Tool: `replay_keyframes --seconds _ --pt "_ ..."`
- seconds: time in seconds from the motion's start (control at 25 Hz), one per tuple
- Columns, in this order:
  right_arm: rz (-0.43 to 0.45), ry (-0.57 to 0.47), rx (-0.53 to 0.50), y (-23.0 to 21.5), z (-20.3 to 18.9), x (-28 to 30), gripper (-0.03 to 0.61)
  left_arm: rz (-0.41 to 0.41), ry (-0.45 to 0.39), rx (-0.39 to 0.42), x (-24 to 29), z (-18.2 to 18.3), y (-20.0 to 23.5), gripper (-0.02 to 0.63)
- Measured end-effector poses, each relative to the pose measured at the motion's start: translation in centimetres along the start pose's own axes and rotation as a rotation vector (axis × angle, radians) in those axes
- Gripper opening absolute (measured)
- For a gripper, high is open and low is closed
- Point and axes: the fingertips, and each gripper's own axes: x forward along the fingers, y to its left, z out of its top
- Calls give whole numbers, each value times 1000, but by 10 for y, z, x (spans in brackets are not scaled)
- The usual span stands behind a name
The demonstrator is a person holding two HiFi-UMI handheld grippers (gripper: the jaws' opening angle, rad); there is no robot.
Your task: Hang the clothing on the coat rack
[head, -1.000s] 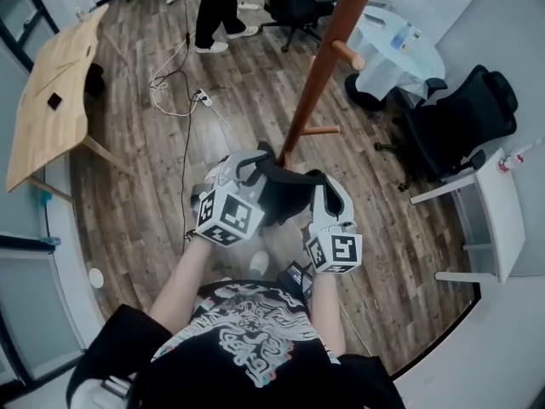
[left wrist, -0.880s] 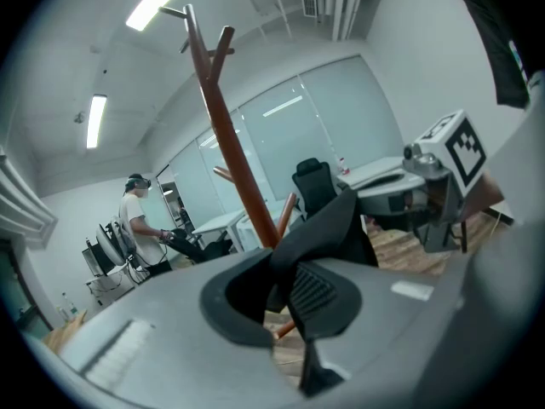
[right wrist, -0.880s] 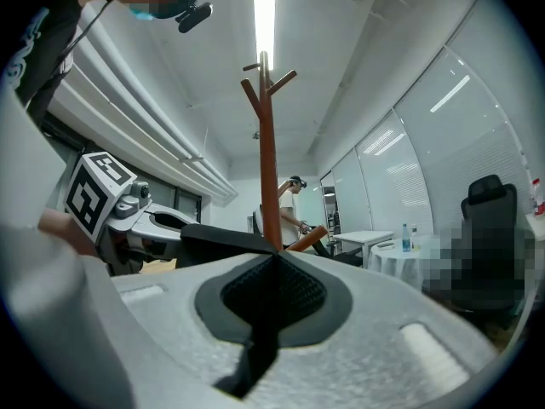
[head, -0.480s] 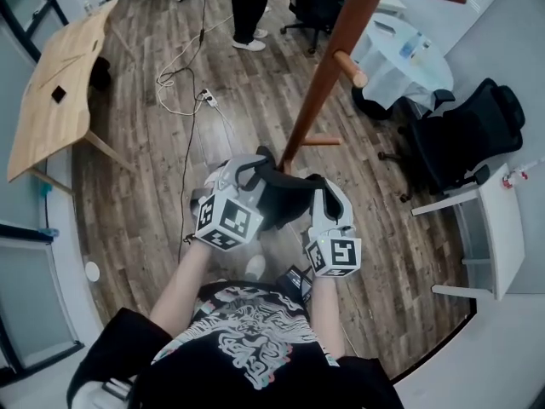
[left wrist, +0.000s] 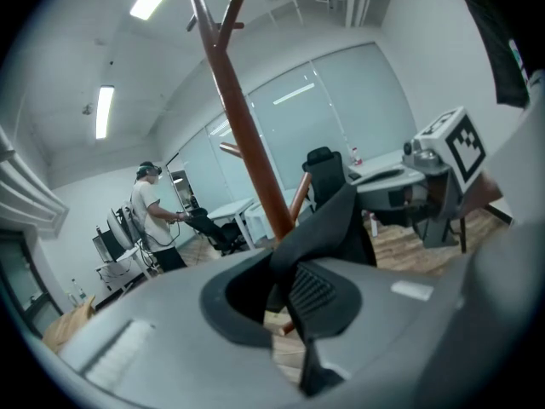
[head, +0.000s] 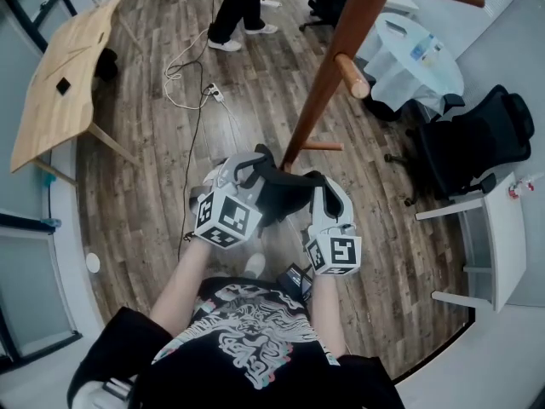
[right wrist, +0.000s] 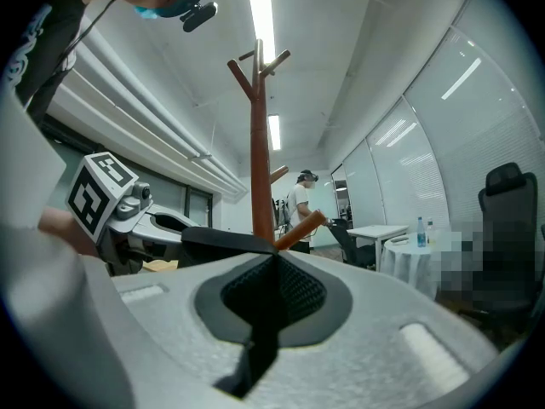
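A black piece of clothing (head: 285,196) hangs stretched between my two grippers, just in front of the foot of the brown wooden coat rack (head: 328,75). My left gripper (head: 255,167) is shut on a thick fold of the clothing (left wrist: 341,220), which bunches up between its jaws. My right gripper (head: 322,183) is shut on a thin edge of the clothing (right wrist: 226,239), which runs off to the left. The coat rack (left wrist: 243,126) rises right ahead of the left gripper (left wrist: 289,292). The same rack (right wrist: 258,143), with its short pegs, stands upright beyond the right gripper (right wrist: 274,267).
A light wooden table (head: 60,75) stands at the left, and cables with a power strip (head: 204,96) lie on the floor. A person (head: 234,7) stands at the back. A round white table (head: 409,58), a black office chair (head: 473,139) and a white desk (head: 498,228) are to the right.
The coat rack's pole and pegs have drawn a little closer in the head view. Both grippers keep the clothing between them. The person at the back has shifted place.
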Motion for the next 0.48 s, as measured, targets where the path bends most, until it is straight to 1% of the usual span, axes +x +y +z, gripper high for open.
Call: replay_keyframes --seconds 0.48 --pt "17 1 6 -14 -5 15 2 3 30 -9 19 -5 5 17"
